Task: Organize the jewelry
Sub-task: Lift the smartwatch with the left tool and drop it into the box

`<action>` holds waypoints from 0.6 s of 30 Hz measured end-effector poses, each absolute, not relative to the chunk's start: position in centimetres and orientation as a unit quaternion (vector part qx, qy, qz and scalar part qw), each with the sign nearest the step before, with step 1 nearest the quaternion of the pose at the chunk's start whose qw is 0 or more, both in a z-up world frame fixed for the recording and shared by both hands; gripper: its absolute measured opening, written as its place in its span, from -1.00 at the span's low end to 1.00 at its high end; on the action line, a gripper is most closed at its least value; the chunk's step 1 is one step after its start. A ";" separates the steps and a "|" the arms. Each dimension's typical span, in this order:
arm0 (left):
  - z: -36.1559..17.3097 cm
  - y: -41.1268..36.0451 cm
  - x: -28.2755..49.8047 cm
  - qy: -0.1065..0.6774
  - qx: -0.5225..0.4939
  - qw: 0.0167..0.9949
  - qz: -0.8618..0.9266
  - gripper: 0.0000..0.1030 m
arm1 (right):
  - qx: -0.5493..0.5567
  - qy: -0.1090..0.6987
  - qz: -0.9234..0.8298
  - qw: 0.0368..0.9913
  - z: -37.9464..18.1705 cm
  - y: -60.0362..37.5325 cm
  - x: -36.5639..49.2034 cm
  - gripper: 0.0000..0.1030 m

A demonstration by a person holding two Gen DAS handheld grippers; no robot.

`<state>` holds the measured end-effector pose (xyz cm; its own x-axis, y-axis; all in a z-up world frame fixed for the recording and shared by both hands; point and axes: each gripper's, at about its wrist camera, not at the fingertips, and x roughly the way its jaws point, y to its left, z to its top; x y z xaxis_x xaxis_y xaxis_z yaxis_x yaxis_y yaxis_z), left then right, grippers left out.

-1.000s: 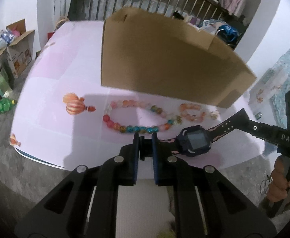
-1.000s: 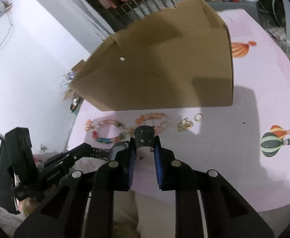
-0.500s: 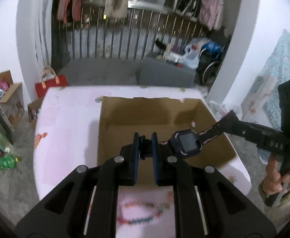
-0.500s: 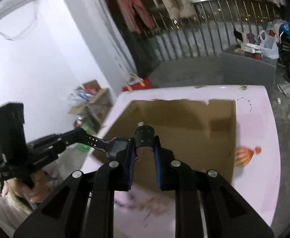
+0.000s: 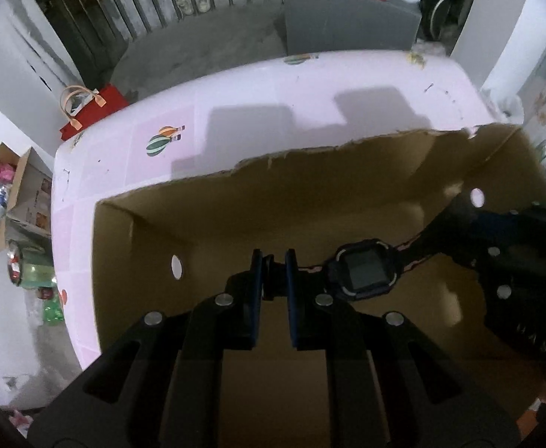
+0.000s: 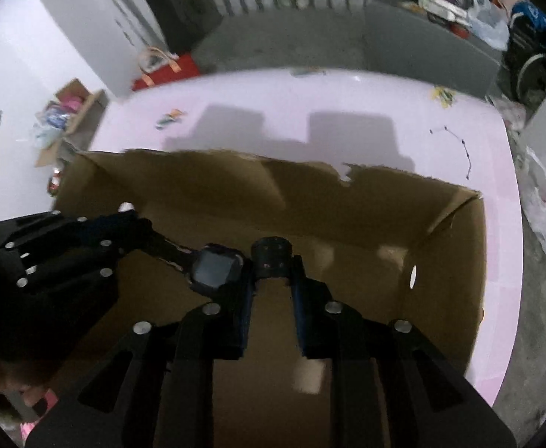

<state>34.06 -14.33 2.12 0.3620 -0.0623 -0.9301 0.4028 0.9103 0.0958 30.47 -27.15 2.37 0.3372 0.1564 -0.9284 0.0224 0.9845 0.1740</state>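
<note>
A dark smartwatch [image 5: 362, 272] [image 6: 217, 268] hangs stretched between both grippers over the inside of an open brown cardboard box [image 5: 310, 171] [image 6: 310, 194]. My left gripper [image 5: 273, 263] is shut on one strap end. The other strap end, a perforated black tip, sits between the fingers of my right gripper [image 6: 273, 272], whose jaws are opening while the pads still touch it. Each gripper shows in the other's view: the right gripper [image 5: 470, 224] at the right edge, the left gripper [image 6: 131, 224] at the left edge. Only bare cardboard shows on the box floor.
The box stands on a pink table [image 5: 235, 112] [image 6: 273, 112] printed with balloons. On the floor beyond are a red bag [image 5: 93, 108], an open carton of clutter [image 5: 8, 171], green bottles [image 5: 52, 310], a grey cabinet [image 5: 351, 18] and a metal railing.
Both grippers carried the watch from the table in front of the box, above the bead bracelets, up and forward over the box opening. The bracelets have dropped out of view.
</note>
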 end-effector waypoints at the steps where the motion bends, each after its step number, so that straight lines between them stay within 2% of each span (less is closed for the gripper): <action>1: 2.0 -14.6 34.2 0.546 0.162 0.810 -0.140 -0.79 | 0.078 0.576 0.036 0.813 2.2 -27.3 30.4 -0.39; 4: 1.6 -14.7 34.3 0.543 0.162 0.813 -0.137 -0.77 | 0.076 0.573 0.030 0.815 2.1 -27.7 29.9 -0.19; 5: 1.6 -14.4 34.1 0.540 0.157 0.816 -0.138 -0.77 | 0.075 0.570 0.036 0.818 2.3 -27.6 29.5 -0.19; 7: 1.6 -14.0 34.0 0.534 0.151 0.820 -0.143 -0.64 | 0.068 0.562 0.038 0.823 2.8 -27.4 28.7 -0.12; 9: 2.3 -13.5 33.7 0.520 0.140 0.830 -0.149 -0.39 | 0.063 0.547 0.041 0.834 4.0 -27.3 27.5 -0.07; 12: 4.2 -12.7 32.5 0.491 0.122 0.848 -0.159 -0.12 | 0.059 0.515 0.035 0.854 6.2 -27.5 25.1 0.08; 18: 9.6 -7.6 26.0 0.410 0.090 0.891 -0.171 0.25 | 0.083 0.419 0.064 0.902 10.9 -28.9 17.6 0.08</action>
